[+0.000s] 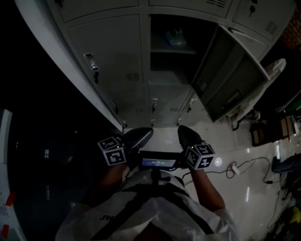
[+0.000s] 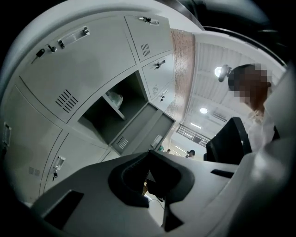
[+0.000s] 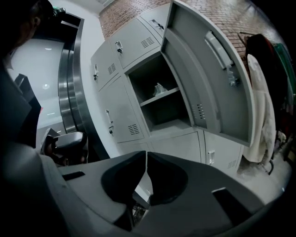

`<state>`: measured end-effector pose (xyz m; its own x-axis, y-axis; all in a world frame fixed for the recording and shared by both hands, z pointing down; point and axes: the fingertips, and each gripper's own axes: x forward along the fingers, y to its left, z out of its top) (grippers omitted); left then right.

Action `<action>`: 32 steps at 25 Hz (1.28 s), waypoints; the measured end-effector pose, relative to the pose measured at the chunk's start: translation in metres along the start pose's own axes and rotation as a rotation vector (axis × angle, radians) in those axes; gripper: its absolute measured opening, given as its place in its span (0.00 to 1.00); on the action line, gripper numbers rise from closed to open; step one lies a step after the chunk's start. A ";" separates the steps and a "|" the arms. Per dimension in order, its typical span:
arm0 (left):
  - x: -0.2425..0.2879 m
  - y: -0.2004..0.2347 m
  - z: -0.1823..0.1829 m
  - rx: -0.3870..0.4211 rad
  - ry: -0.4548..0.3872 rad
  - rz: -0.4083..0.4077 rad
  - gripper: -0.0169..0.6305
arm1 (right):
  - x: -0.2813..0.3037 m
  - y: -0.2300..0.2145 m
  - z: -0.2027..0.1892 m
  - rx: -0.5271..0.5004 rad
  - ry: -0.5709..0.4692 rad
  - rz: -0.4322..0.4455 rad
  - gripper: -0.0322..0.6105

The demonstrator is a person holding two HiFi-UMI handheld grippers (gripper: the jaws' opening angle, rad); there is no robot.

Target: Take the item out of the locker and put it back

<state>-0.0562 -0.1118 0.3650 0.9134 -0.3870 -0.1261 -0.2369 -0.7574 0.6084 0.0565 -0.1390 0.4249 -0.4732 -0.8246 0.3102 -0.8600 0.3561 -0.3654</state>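
Seen from overhead, the left claw (image 1: 138,137) and right claw (image 1: 188,134) are held by the person's chest, well apart from the open locker (image 1: 171,63), where the pale item (image 1: 175,36) lies on its shelf. In the left gripper view the claw is pressed together and empty. The right gripper view shows the same, tips meeting on nothing. A glossy floor (image 1: 244,160) lies below.

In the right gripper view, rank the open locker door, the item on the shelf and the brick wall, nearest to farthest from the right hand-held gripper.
1. Door: swung outward, right of centre.
2. Item: inside, centre.
3. Brick wall: behind, top.
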 end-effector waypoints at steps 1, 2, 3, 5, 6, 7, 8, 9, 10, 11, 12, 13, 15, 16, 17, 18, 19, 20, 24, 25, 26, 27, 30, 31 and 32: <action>-0.001 0.004 0.005 0.001 0.003 -0.006 0.03 | 0.005 0.002 0.003 0.000 -0.006 -0.006 0.06; -0.003 0.007 0.010 0.001 0.005 -0.013 0.03 | 0.010 0.003 0.006 -0.001 -0.013 -0.013 0.06; -0.004 0.009 0.014 0.000 0.006 -0.020 0.03 | 0.014 0.004 0.008 -0.002 -0.019 -0.022 0.06; -0.006 0.014 0.020 0.000 0.012 -0.034 0.03 | 0.022 0.004 0.010 -0.005 -0.026 -0.039 0.06; -0.006 0.017 0.023 -0.001 0.016 -0.040 0.03 | 0.025 0.006 0.011 -0.007 -0.027 -0.044 0.06; -0.006 0.019 0.025 -0.002 0.020 -0.046 0.03 | 0.027 0.007 0.013 -0.010 -0.029 -0.048 0.05; -0.005 0.021 0.028 -0.002 0.023 -0.053 0.03 | 0.029 0.009 0.015 -0.014 -0.031 -0.050 0.06; -0.003 0.022 0.030 -0.003 0.025 -0.060 0.03 | 0.031 0.011 0.018 -0.019 -0.032 -0.051 0.06; -0.001 0.023 0.031 -0.004 0.026 -0.067 0.03 | 0.032 0.013 0.021 -0.025 -0.034 -0.050 0.06; 0.001 0.023 0.032 -0.006 0.027 -0.074 0.03 | 0.034 0.014 0.024 -0.033 -0.037 -0.049 0.06; 0.004 0.024 0.033 -0.007 0.028 -0.078 0.03 | 0.035 0.015 0.028 -0.039 -0.040 -0.046 0.06; 0.006 0.024 0.034 -0.008 0.028 -0.081 0.03 | 0.037 0.015 0.031 -0.044 -0.043 -0.043 0.06; 0.012 0.026 0.037 -0.002 0.026 -0.083 0.03 | 0.041 0.013 0.039 -0.056 -0.049 -0.034 0.06; 0.014 0.027 0.039 0.005 0.022 -0.083 0.03 | 0.044 0.011 0.044 -0.064 -0.051 -0.029 0.06; 0.017 0.028 0.041 0.011 0.016 -0.082 0.03 | 0.047 0.009 0.047 -0.071 -0.053 -0.023 0.06; 0.020 0.029 0.044 0.017 0.009 -0.079 0.03 | 0.050 0.008 0.051 -0.076 -0.053 -0.017 0.06; 0.022 0.029 0.046 0.022 0.002 -0.076 0.03 | 0.052 0.006 0.054 -0.080 -0.054 -0.010 0.06; 0.025 0.028 0.048 0.027 -0.004 -0.072 0.03 | 0.053 0.005 0.058 -0.084 -0.056 -0.004 0.06; 0.039 0.028 0.056 0.047 -0.017 -0.062 0.03 | 0.057 0.000 0.076 -0.103 -0.074 0.018 0.06; 0.042 0.027 0.057 0.051 -0.018 -0.061 0.03 | 0.057 -0.001 0.081 -0.108 -0.079 0.023 0.06; 0.046 0.026 0.058 0.056 -0.019 -0.060 0.03 | 0.057 -0.003 0.086 -0.114 -0.085 0.026 0.06; 0.050 0.026 0.059 0.060 -0.019 -0.060 0.03 | 0.057 -0.005 0.090 -0.120 -0.090 0.029 0.06; 0.061 0.025 0.062 0.077 -0.019 -0.060 0.03 | 0.058 -0.011 0.103 -0.142 -0.101 0.030 0.06; 0.064 0.025 0.063 0.082 -0.019 -0.058 0.03 | 0.059 -0.013 0.107 -0.151 -0.104 0.029 0.06; 0.067 0.025 0.065 0.086 -0.020 -0.056 0.03 | 0.060 -0.014 0.111 -0.160 -0.107 0.028 0.06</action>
<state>-0.0223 -0.1910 0.3212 0.9194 -0.3526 -0.1743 -0.2138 -0.8200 0.5309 0.0613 -0.2421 0.3516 -0.4813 -0.8525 0.2038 -0.8705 0.4375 -0.2254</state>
